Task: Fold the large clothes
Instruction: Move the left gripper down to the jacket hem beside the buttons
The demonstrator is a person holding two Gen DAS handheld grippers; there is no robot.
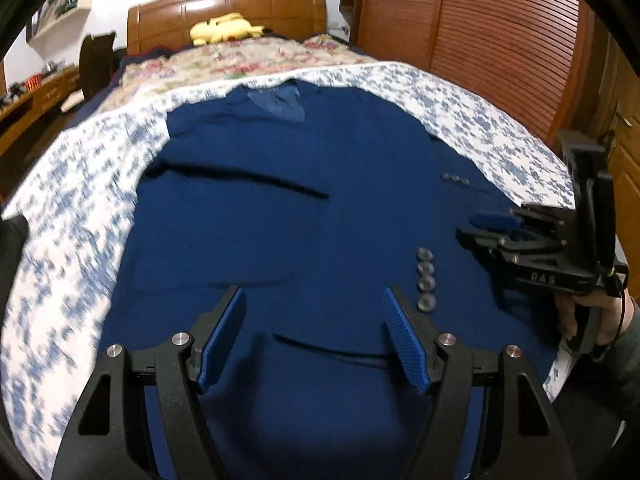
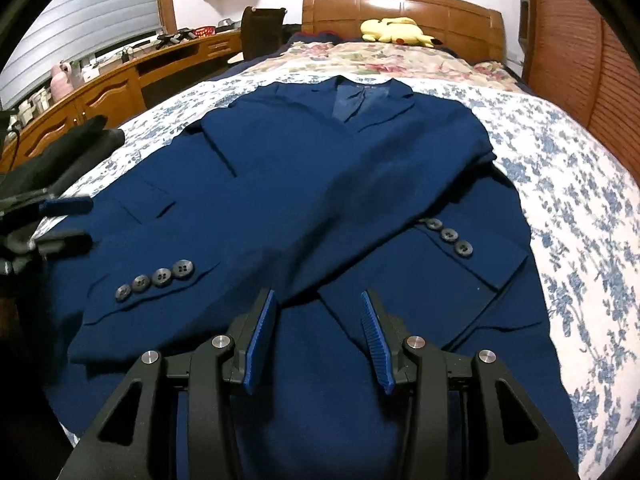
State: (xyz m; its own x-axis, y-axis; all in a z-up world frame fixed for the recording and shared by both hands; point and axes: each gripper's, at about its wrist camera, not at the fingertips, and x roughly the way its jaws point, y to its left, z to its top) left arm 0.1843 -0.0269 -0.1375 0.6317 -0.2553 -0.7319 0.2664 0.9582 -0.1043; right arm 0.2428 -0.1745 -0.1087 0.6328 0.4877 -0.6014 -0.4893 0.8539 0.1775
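My left hand-held gripper (image 1: pixel 314 336) hangs over the hem end of the navy suit jacket (image 1: pixel 280 208), released, its blue pads spread wide with nothing between them and, as far as I can tell, clear of the cloth. My right hand-held gripper (image 2: pixel 316 336) is likewise released and empty, pads moderately apart, poised just above the jacket's lower front where the two sleeves cross.

The jacket lies face up on the bed (image 2: pixel 560 184), hem nearest me, collar away toward the headboard (image 2: pixel 400 4). Both sleeves are already folded in across the chest: one cuff with four grey buttons (image 2: pixel 156 276) lies on the left side of the jacket, the other cuff with three buttons (image 2: pixel 450 236) on its right.

I judge this cloth to be fairly thick, lined and moderately heavy for a garment, soft but with stiffened shoulders and lapels (image 2: pixel 360 96), so it should drape slowly and hold a crease rather than slip. The stacked sleeve layers may slide off each other if lifted unevenly. I would take hold at the two hem corners nearest me, pinching all layers at the edge, and avoid the buttons.

Beyond the collar lie a floral quilt (image 2: pixel 380 60) and a yellow plush toy (image 2: pixel 394 30) against the headboard.
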